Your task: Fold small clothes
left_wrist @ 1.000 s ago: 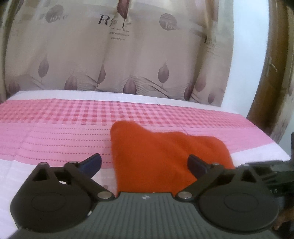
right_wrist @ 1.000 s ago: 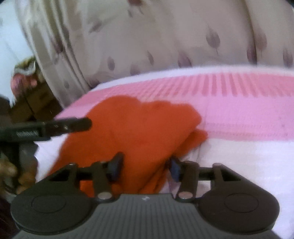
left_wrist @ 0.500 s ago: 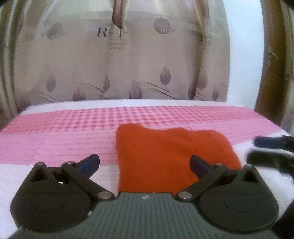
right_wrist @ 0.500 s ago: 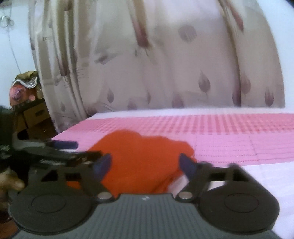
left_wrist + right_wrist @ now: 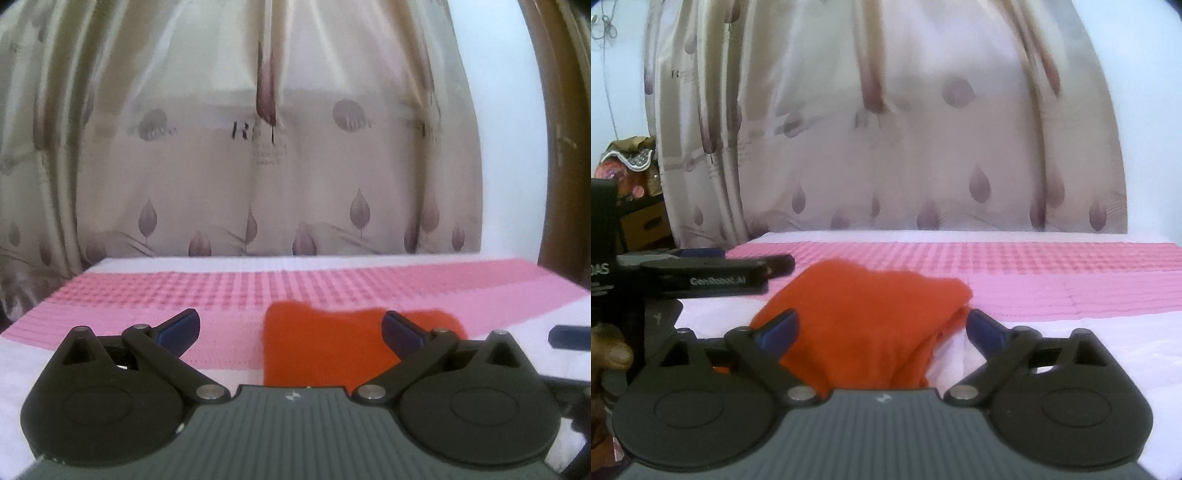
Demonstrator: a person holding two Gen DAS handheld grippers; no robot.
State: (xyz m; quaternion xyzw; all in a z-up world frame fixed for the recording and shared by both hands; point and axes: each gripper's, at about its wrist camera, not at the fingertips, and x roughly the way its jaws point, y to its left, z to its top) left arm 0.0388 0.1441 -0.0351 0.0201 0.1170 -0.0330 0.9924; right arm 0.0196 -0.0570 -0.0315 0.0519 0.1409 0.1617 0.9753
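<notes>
**Backing off a folded cloth with both grippers empty**

Resting on the bed (image 5: 1071,280), the orange garment (image 5: 871,317) sat as a folded bundle on the pink-and-white cover, just ahead of both tools. The right gripper (image 5: 882,330) had its fingers (image 5: 986,326) spread wide; they had just been opening, and nothing was pinched between them, the cloth only lying in the gap beyond the tips. The left gripper (image 5: 291,330) also stood with fingers (image 5: 177,326) apart and empty, the orange garment (image 5: 332,347) showing between and past them. In the right view the left tool's arm reached in from the left, near the cloth's far edge.

Risks, as judged from this moment:
- The fold looked loose on its right side: layered edges bulged there, so it could have sprung open by itself once released.
- A finger tip passing low over the bundle could have snagged the fuzzy knit and dragged a layer out.
- The two tools sat close together near the cloth's left side; a careless swing could have knocked them together or swept the bundle toward the bed edge.
- If another fold was still due, a grab at the bulging side could have caught only the top layer and undone the stack.
- Both views were soft with blur, so whether the edges were aligned could not be told.

The curtain (image 5: 295,166) behind played no part.
</notes>
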